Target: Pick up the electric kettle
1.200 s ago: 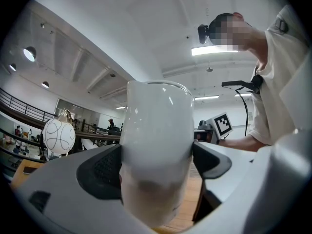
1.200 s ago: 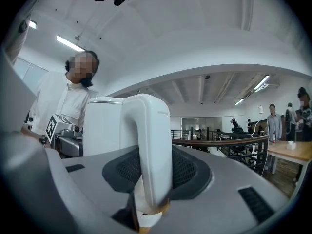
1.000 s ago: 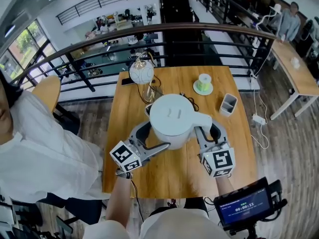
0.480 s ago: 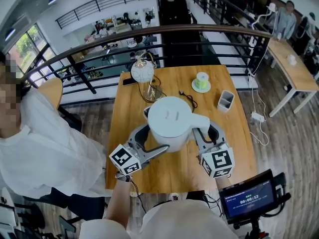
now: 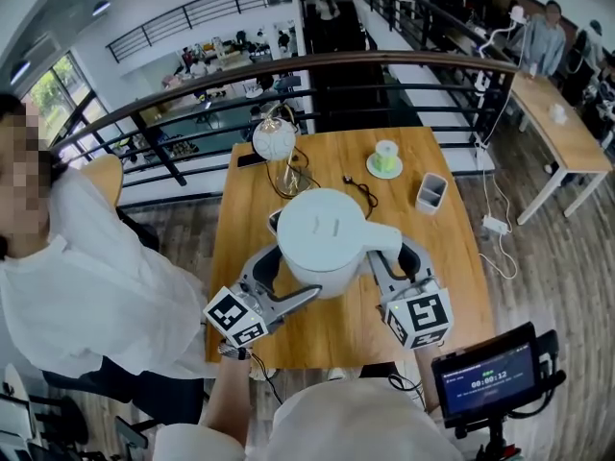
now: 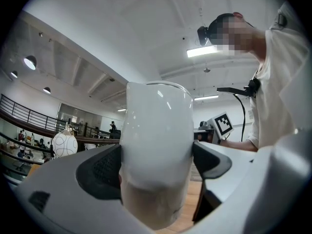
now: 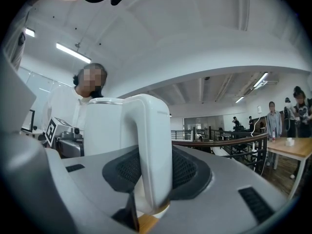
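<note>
Head view: white electric kettle point(image 5: 322, 238) over the near half of the wooden table point(image 5: 346, 329), clamped from both sides. Left tongs point(image 6: 156, 169) closed on its rounded body, pads pressed to either flank. Right tongs point(image 7: 155, 172) closed on the kettle handle point(image 7: 153, 140), pads tight against both faces. Farther back on the table: white globe point(image 5: 274, 138), pale green cup point(image 5: 386, 154), small grey container point(image 5: 430, 192).

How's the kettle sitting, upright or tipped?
Upright: the electric kettle has sides standing vertical in both gripper views; the head view sees its lid squarely from above.
</note>
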The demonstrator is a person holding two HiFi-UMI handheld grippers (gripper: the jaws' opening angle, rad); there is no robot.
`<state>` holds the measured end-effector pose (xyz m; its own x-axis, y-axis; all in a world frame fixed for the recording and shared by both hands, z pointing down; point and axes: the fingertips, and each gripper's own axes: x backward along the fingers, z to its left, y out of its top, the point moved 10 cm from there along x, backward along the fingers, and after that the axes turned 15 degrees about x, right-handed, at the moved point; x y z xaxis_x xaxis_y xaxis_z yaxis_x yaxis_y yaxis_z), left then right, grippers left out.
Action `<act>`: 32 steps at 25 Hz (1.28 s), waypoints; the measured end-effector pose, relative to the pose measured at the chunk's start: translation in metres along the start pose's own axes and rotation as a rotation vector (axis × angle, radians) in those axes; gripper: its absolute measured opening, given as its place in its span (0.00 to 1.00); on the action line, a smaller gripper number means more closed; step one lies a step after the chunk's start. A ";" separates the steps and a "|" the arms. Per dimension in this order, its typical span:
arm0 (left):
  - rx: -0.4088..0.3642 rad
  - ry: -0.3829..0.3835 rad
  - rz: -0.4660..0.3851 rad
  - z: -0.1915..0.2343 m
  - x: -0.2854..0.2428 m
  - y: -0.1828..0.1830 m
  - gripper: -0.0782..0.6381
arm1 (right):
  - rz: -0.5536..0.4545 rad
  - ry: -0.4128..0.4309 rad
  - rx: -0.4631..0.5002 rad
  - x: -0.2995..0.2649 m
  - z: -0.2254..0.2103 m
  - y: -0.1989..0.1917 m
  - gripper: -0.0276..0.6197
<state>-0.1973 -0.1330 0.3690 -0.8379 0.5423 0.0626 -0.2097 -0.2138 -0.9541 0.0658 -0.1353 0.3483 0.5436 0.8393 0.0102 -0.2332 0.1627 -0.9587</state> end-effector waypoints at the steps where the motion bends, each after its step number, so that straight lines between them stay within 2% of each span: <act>1: -0.003 0.002 -0.004 -0.002 0.001 0.002 0.73 | -0.004 0.000 0.001 0.001 0.001 0.003 0.25; 11: -0.014 0.004 -0.016 -0.012 0.006 0.011 0.73 | -0.013 0.001 0.014 0.007 0.002 0.017 0.25; 32: -0.011 0.011 -0.017 -0.008 0.008 0.011 0.74 | 0.001 0.025 -0.002 0.001 0.002 0.014 0.25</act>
<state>-0.2021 -0.1251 0.3570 -0.8286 0.5548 0.0753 -0.2180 -0.1958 -0.9561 0.0608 -0.1312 0.3352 0.5635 0.8261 0.0018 -0.2320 0.1604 -0.9594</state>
